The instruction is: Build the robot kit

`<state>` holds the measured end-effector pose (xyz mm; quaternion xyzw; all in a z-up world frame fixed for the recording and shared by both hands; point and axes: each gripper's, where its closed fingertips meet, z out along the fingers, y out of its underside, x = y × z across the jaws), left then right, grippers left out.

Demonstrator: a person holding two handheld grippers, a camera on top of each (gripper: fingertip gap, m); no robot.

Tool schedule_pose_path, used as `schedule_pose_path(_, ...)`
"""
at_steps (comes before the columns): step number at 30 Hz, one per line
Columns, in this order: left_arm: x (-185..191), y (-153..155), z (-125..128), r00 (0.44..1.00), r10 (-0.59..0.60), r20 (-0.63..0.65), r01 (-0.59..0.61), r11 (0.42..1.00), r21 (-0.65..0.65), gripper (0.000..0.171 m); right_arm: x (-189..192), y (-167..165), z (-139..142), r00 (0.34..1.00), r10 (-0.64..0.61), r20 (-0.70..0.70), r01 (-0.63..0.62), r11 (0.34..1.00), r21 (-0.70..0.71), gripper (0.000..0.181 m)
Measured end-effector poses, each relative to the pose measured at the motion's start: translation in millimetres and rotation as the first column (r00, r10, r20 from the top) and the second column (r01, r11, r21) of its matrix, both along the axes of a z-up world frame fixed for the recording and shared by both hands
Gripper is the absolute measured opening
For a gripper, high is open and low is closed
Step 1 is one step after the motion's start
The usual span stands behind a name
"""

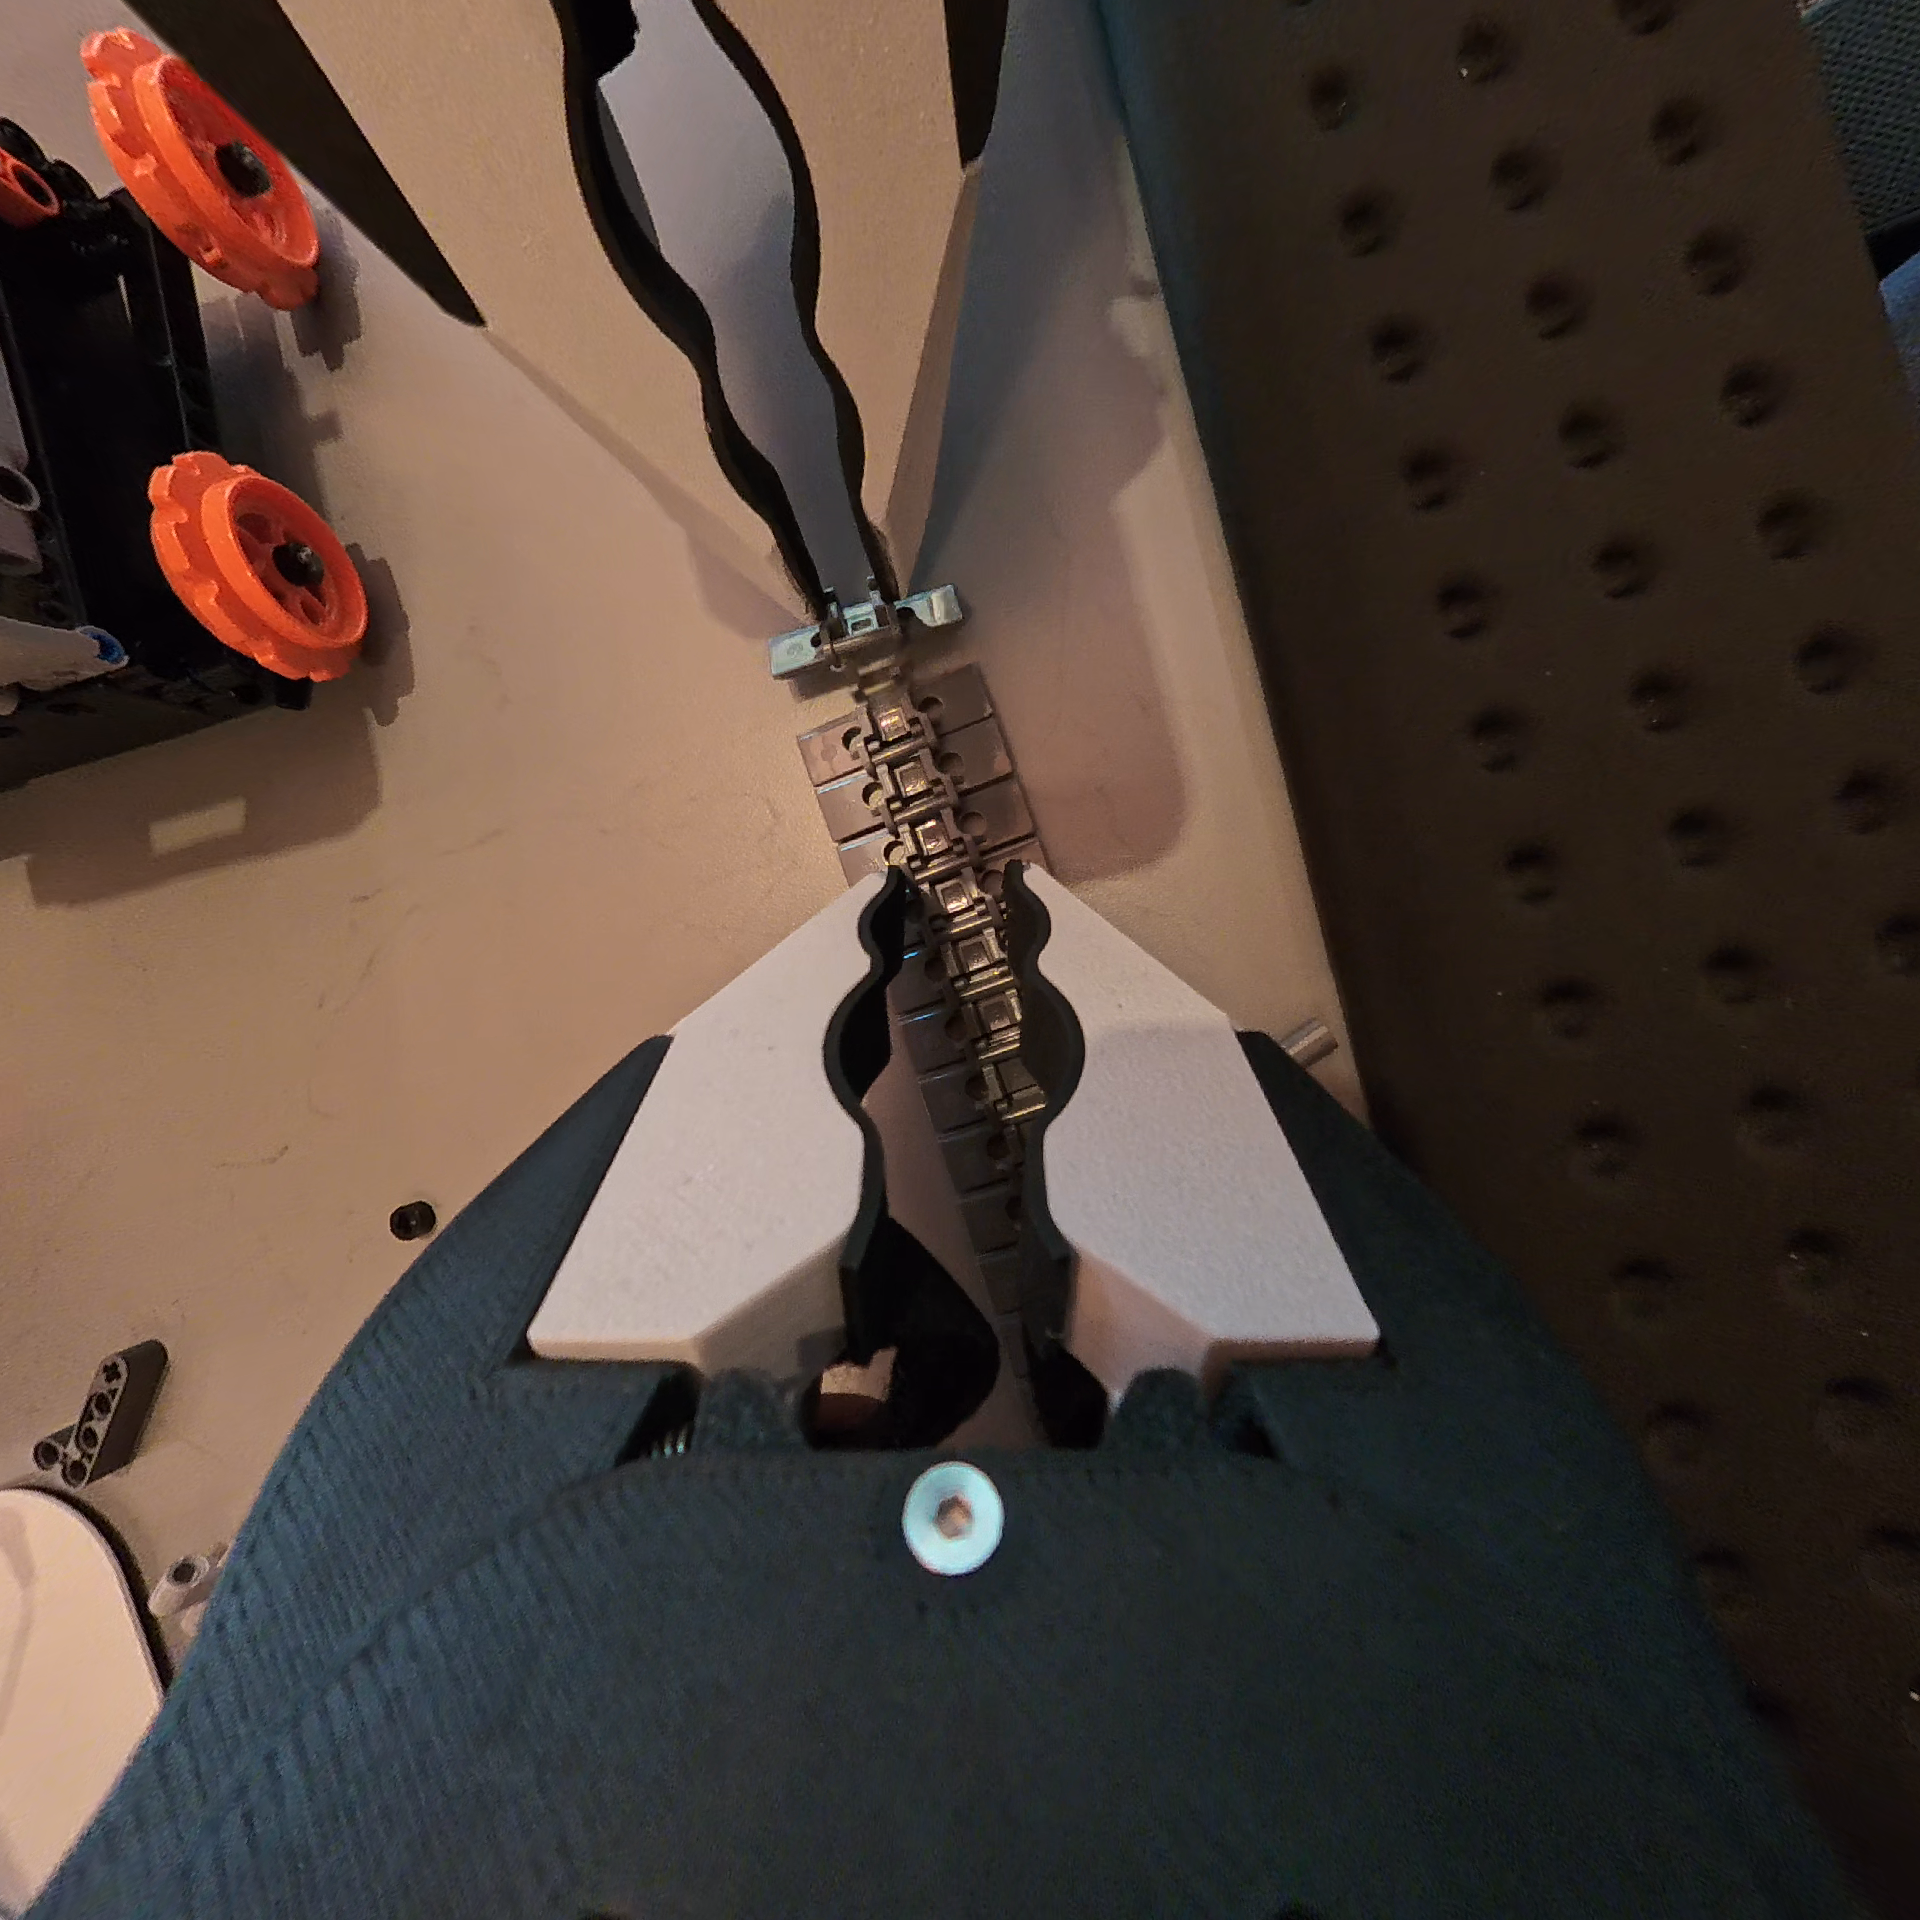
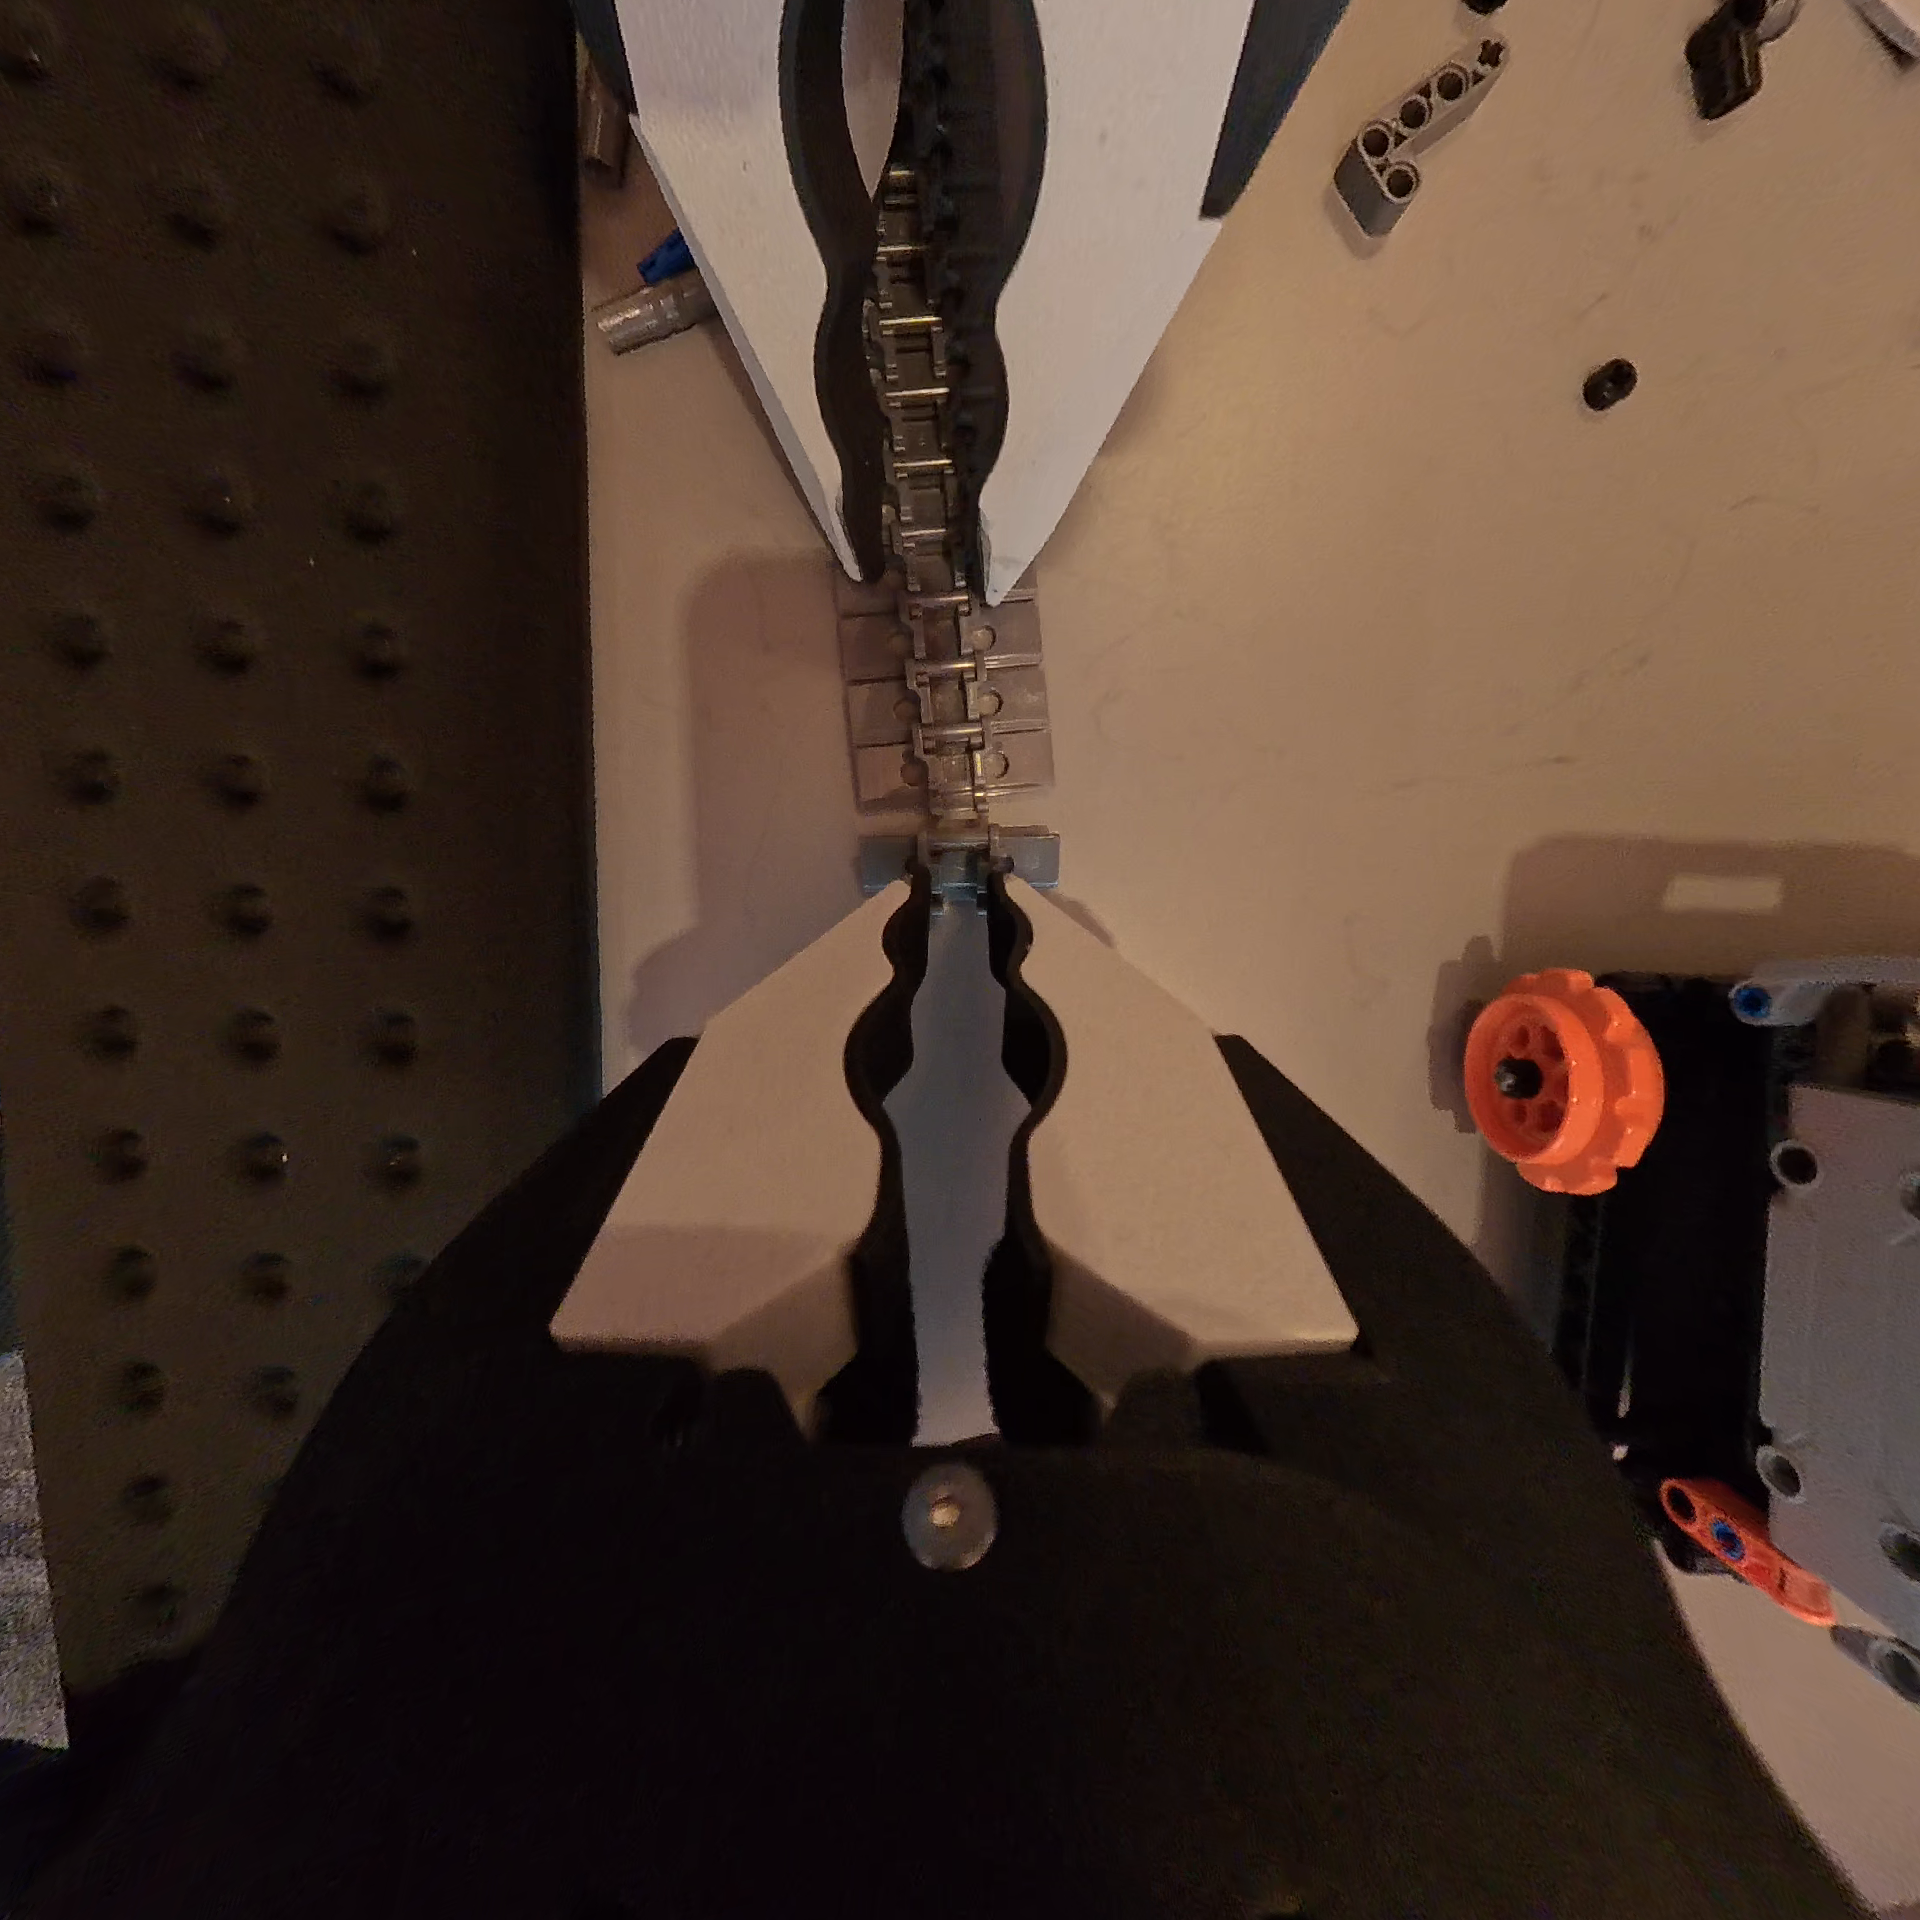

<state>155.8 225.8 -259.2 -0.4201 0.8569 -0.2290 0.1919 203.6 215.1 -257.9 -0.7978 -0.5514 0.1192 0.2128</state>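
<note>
Left wrist view: the left tool [image 1: 951,904] is closed onto a grey tread chain [image 1: 935,831], the links running back between its wavy black pads toward the hinge screw.
Left tool, why so: a long stretch of chain is held inside the pads, which looks to me like a way of keeping the floppy strip straight and steady on the worktop [image 1: 520,935].
Right tool: seen from its own camera, the right tool [image 2: 954,883] is pinched narrow on a single loose grey link [image 2: 961,862], gripping only its middle hinge part so both flat wings stick out sideways.
Gap: the single link sits just beside the chain's free end [image 2: 951,795], apparently not yet joined; I cannot tell whether the hinge parts touch.
Chain, where: it lies flat on the pale worktop, close to the edge of a dark studded mat [image 2: 260,727].
Chain, long axis: it runs straight from one tool to the other, its free end pointing at the right tool.
Single link, axis: its long side lies crosswise to the chain, parallel to the other links' plates.
Nearby: an orange sprocket wheel [image 2: 1564,1077] on a black frame [image 2: 1683,1195], a bent grey beam [image 2: 1418,130], a small black bush [image 2: 1610,382].
</note>
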Motion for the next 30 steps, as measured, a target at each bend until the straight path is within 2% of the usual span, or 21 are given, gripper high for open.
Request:
schedule_pose_path(7,0.0,-0.1,0.0,1.0,-0.005,0.0,0.005,1.0,-0.001,0.018,-6.9,3.2,-1.4,0.998,0.046,0.033,-0.045,0.999,-0.026,0.009)
schedule_pose_path(11,-0.1,0.0,0.0,1.0,-0.009,0.0,0.009,1.0,0.001,0.018,-4.9,6.2,1.4,0.999,0.027,0.029,-0.027,1.0,-0.001,0.018)
schedule_pose_path(12,-0.1,0.0,0.0,1.0,-0.01,0.0,0.01,1.0,0.001,0.018,-5.4,7.1,4.7,1.0,0.022,0.015,-0.022,1.0,0.012,0.017)
schedule_pose_path(14,0.0,0.0,0.0,1.0,-0.012,0.0,0.012,1.0,0.001,0.018,-10.1,10.3,13.5,0.999,0.025,-0.033,-0.022,0.998,0.063,0.0)
schedule_pose_path(17,-0.1,0.1,0.0,1.0,-0.012,0.0,0.012,1.0,0.001,0.018,-15.6,8.7,12.8,0.998,0.049,-0.048,-0.045,0.996,0.079,0.0)
schedule_pose_path(23,-1.2,0.0,-0.1,1.0,-0.016,0.0,0.016,1.0,-0.001,0.018,-15.9,6.4,2.1,0.998,0.043,-0.039,-0.042,0.999,0.021,0.0)
schedule_pose_path(30,-1.7,-0.5,-0.4,1.0,-0.015,-0.008,0.015,0.999,-0.036,0.018,-15.9,6.0,1.2,0.997,0.051,0.059,-0.049,0.998,-0.026,0.0)
